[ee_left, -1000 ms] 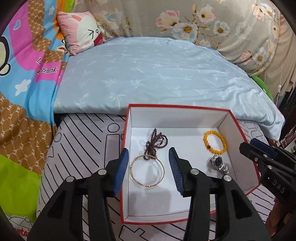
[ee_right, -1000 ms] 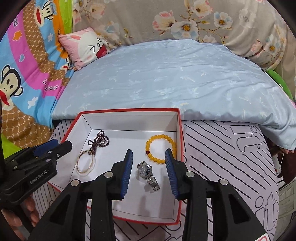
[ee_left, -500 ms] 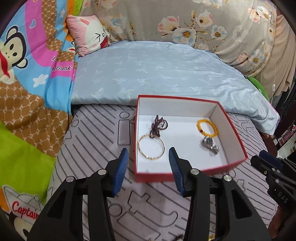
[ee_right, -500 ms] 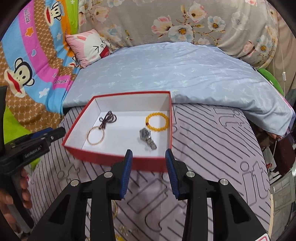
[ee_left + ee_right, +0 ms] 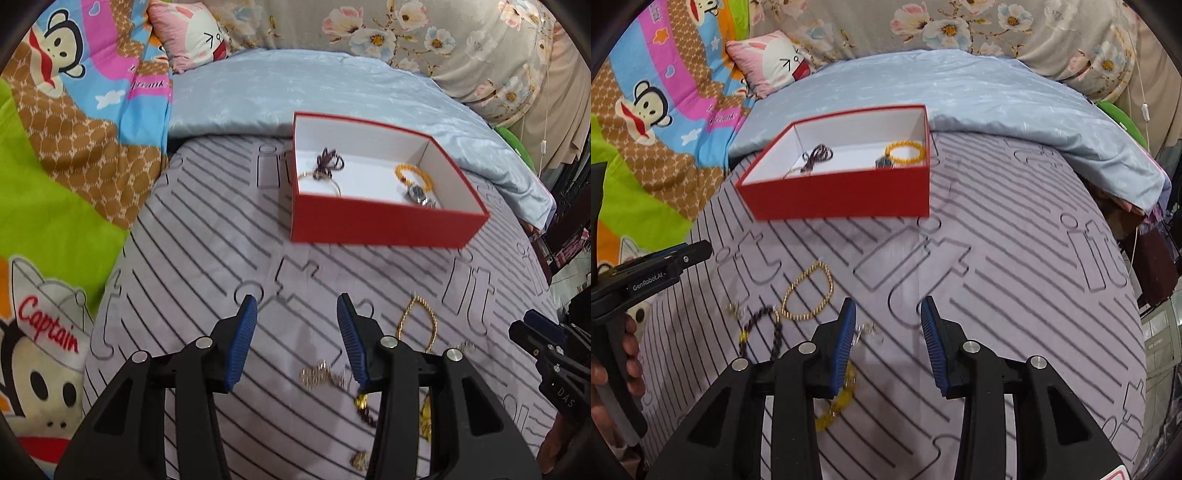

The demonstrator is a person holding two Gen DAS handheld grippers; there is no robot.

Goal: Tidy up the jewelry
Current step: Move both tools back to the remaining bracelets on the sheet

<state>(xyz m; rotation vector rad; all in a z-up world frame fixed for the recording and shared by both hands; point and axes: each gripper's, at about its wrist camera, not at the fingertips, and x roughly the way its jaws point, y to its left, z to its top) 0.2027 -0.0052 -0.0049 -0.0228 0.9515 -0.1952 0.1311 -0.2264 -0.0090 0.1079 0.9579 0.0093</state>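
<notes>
Striped grey bedspread (image 5: 1015,295); red box (image 5: 842,201) ahead, partly filled. Both claws, left gripper (image 5: 295,339) and right gripper (image 5: 888,341), spread, empty. Next: pinch gold chain (image 5: 809,295) left of right claw.

"Captain" is printed on the cartoon blanket (image 5: 48,328); "GenRobot.AI" is marked on the left gripper (image 5: 683,258); "DAS" on the right gripper (image 5: 532,332).

A lilac bedsheet (image 5: 1015,266) with dark stripes and outlined letters covers the bed. Behind it lies a folded pale blue quilt (image 5: 314,92), with a pink rabbit pillow (image 5: 772,62) at its left end. Beyond the quilt hangs grey floral fabric (image 5: 424,33); left of it spreads a cartoon-monkey blanket (image 5: 74,122).
</notes>
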